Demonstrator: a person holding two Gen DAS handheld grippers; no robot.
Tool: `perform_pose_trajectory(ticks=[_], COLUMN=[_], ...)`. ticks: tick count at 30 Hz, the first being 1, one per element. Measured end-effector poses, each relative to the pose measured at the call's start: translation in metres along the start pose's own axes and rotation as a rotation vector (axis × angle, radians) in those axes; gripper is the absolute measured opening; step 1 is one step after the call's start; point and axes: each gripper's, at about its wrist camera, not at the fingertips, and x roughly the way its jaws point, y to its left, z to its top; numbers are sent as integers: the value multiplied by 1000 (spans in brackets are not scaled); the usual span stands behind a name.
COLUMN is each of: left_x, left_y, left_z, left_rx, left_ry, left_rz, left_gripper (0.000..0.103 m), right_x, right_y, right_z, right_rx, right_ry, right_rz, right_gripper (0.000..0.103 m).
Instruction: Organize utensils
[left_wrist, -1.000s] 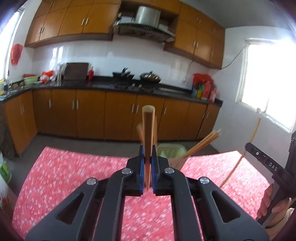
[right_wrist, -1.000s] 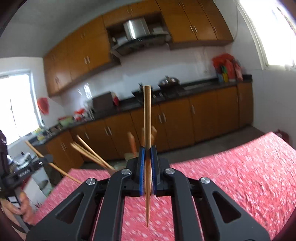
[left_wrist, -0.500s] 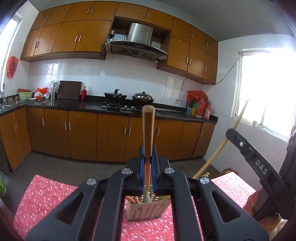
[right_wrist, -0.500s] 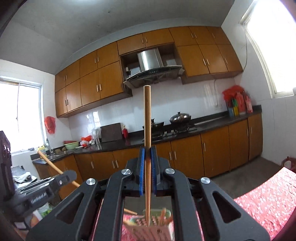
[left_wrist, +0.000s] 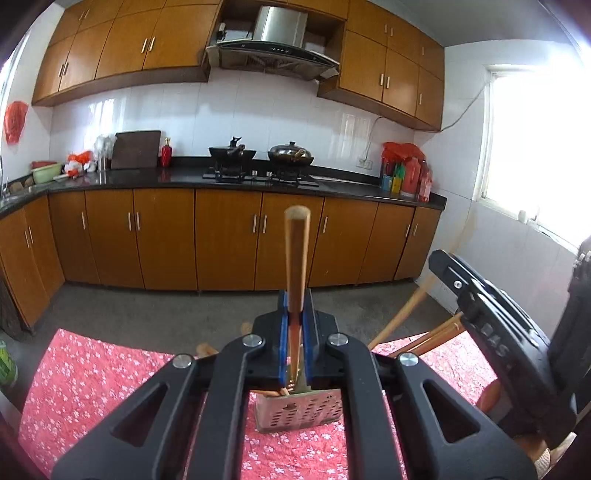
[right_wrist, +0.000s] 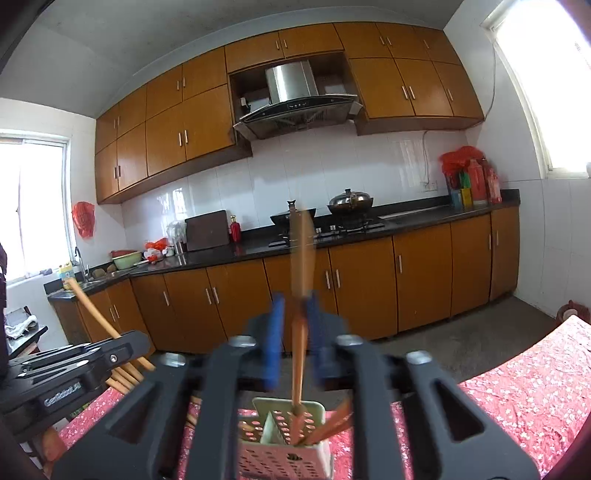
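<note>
A pale green perforated holder (left_wrist: 299, 411) stands on the red flowered tablecloth (left_wrist: 92, 387) with several wooden chopsticks in it. My left gripper (left_wrist: 295, 332) is right above it. Its blue pads still hold an upright chopstick (left_wrist: 296, 258) whose lower end reaches into the holder, and the jaws are just starting to open. In the right wrist view, my right gripper (right_wrist: 295, 332) hovers over the same holder (right_wrist: 280, 454). Its jaws are opening, pads clear of a blurred chopstick (right_wrist: 301, 295) that stands between them with its tip in the holder.
The right gripper's black body (left_wrist: 487, 332) crowds the right side of the left view, and the left gripper's body (right_wrist: 74, 369) sits low on the left of the right view. Beyond the table lie grey floor and brown kitchen cabinets (left_wrist: 166, 240).
Both grippers moved in over the holder, which now sits directly beneath them. The right jaws have parted and their chopstick has slid down into the holder. The left chopstick's tip now reaches the holder.
</note>
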Motion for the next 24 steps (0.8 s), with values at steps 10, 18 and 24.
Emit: perform_pose_trajectory(ticks=[10,18,24], left_x=[-57,-124,-150], left_y=[14,23,14], left_z=[3,-52,-108], left_rx=[-7,41,125], left_ry=[-95,-114,-89], left_rz=[41,128,223], left_gripper=[75,99,99], right_x=[-67,-113,-130], right_y=[-27,-20,-4], right_z=[24,-14,-62], right_rx=[32,-50,-73], right_ry=[-66,24,129], right_rz=[-63,-126,-211], right_gripper=[96,101,101])
